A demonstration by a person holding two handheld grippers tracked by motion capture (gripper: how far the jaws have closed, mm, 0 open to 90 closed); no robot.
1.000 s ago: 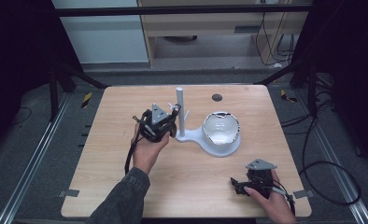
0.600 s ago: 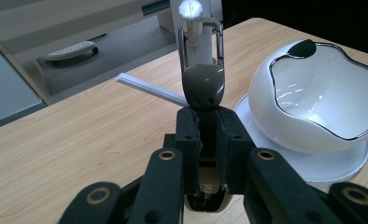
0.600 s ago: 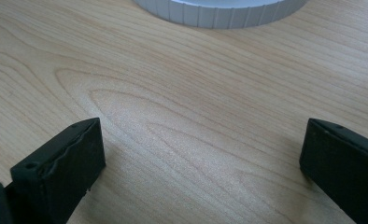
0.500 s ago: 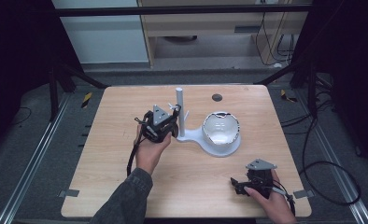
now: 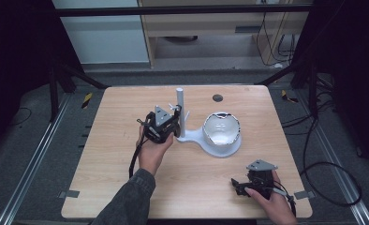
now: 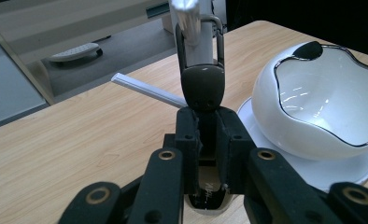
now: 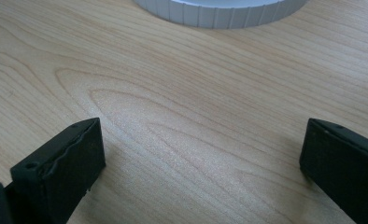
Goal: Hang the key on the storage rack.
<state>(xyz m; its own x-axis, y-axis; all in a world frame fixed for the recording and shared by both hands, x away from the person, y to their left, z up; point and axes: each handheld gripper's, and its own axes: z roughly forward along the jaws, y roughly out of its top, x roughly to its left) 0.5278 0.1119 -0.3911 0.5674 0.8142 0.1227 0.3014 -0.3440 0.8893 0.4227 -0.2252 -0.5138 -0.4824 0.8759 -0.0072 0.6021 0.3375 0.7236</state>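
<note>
A light wooden surface stands on a grey floor. Near the far edge of the surface sits a small dark round disc. Left of the surface, on the floor, lies a yellow-and-black striped piece, with a metal rail running alongside. Beyond the surface stands a pale wooden cabinet, and cables trail across the floor to the right of the surface.
</note>
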